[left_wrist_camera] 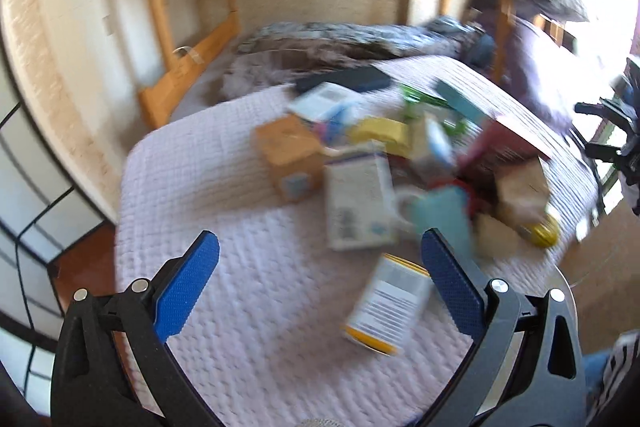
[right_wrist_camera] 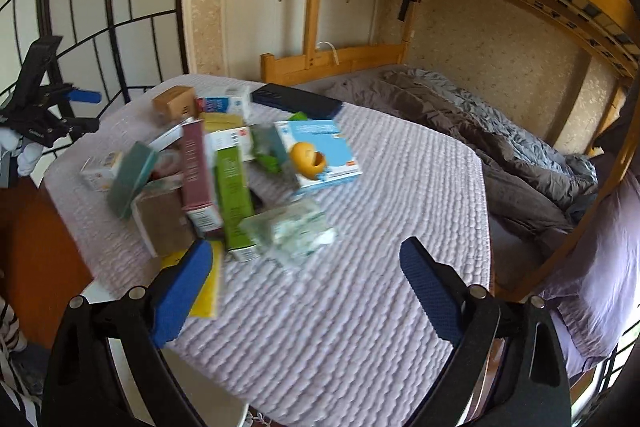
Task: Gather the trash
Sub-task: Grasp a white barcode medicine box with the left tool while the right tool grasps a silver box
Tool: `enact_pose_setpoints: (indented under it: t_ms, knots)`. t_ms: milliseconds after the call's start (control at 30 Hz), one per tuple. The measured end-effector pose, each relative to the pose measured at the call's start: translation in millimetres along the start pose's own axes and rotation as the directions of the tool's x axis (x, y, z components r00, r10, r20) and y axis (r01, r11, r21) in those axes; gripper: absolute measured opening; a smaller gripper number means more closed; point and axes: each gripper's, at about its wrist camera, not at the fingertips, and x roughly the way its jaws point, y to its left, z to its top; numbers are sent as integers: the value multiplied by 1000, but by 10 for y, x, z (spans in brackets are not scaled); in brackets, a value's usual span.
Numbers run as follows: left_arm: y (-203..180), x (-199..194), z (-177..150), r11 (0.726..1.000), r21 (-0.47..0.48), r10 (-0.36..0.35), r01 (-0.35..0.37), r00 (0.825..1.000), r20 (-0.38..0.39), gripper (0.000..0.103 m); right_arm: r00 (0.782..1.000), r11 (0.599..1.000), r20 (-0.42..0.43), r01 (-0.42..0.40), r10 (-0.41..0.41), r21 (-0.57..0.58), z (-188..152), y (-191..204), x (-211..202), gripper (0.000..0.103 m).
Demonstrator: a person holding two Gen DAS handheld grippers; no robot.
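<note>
A pile of empty packaging lies on the pale quilted bedspread point(right_wrist_camera: 360, 307): a light blue box point(right_wrist_camera: 320, 155), a green box point(right_wrist_camera: 234, 195), a maroon box point(right_wrist_camera: 196, 171), a crumpled clear bag point(right_wrist_camera: 288, 231) and a dark flat box point(right_wrist_camera: 298, 101). My right gripper point(right_wrist_camera: 306, 255) hovers open just short of the bag, with nothing between its fingers. In the blurred left wrist view my left gripper point(left_wrist_camera: 320, 247) is open above the quilt. A white and yellow container point(left_wrist_camera: 386, 307) lies by its right finger, with a white box point(left_wrist_camera: 358, 199) and a brown carton point(left_wrist_camera: 286, 151) beyond.
A wooden bunk frame point(right_wrist_camera: 336, 57) and a rumpled grey duvet point(right_wrist_camera: 500, 147) lie behind the pile. A paper screen point(right_wrist_camera: 100, 7) stands to the left, over brown floor point(right_wrist_camera: 36, 247). A white rounded rim point(right_wrist_camera: 224, 411) shows below the quilt's near edge.
</note>
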Motion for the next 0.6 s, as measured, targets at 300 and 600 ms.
enact_pose_setpoints:
  t_ms: [300,600]
  knots:
    - [-308,151,-222,997,58,-43,47,997,-67,95,992,996,-89,-89,85,-32,-133,794,346,93]
    - [-260,371,-283,997,29,-70,74,991,-116,57,986,989,-98,-129,136,76,75,851,735,76]
